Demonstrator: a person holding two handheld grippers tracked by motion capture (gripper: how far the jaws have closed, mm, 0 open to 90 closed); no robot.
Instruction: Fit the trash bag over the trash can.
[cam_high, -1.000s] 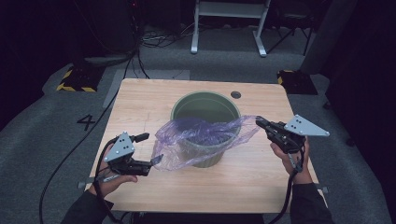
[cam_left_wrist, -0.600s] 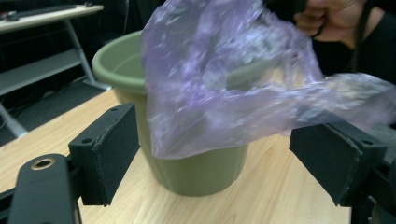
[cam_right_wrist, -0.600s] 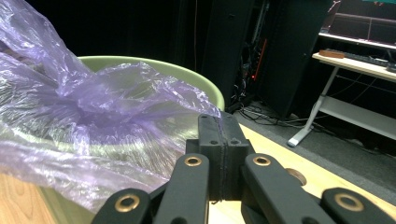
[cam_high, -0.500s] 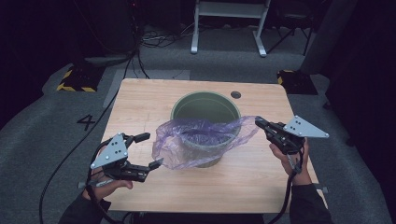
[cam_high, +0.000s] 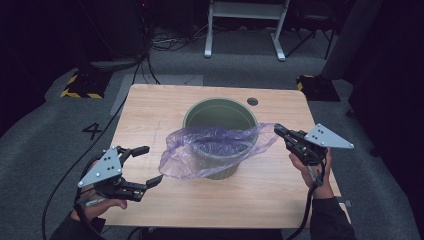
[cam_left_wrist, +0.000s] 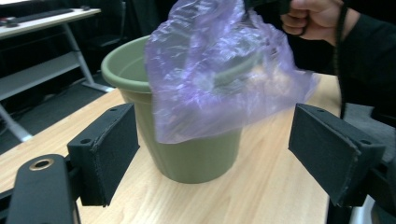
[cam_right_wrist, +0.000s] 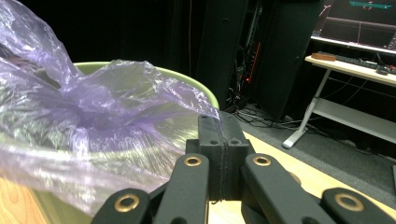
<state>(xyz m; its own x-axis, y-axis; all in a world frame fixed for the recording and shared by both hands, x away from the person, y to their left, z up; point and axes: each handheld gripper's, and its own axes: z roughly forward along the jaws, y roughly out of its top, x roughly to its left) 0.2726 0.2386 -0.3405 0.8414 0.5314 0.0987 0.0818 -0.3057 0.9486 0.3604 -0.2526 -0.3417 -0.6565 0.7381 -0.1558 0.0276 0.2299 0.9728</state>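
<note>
A green bucket (cam_high: 220, 107) stands in the middle of the wooden table (cam_high: 150, 107). A thin purple plastic bag (cam_high: 210, 147) lies draped over its near rim and hangs down its left front. My right gripper (cam_high: 278, 130) is at the bucket's right side, shut on the bag's right edge. In the right gripper view its jaws (cam_right_wrist: 218, 128) pinch the bag (cam_right_wrist: 93, 121) beside the rim (cam_right_wrist: 187, 79). My left gripper (cam_high: 151, 164) is open near the table's front left, just short of the bag's hanging edge. Its jaws (cam_left_wrist: 215, 140) frame the bucket (cam_left_wrist: 196, 158) and bag (cam_left_wrist: 219, 70) with nothing between them.
A small round hole (cam_high: 252, 101) sits in the table's far right part. Behind the table stands a white desk frame (cam_high: 245, 25). A yellow-and-black striped block (cam_high: 80, 92) and cables lie on the floor at the left. The table's front strip is bare wood.
My left gripper has drawn back toward the table's near left corner, still open. The right gripper and its hold on the bag have not moved.
</note>
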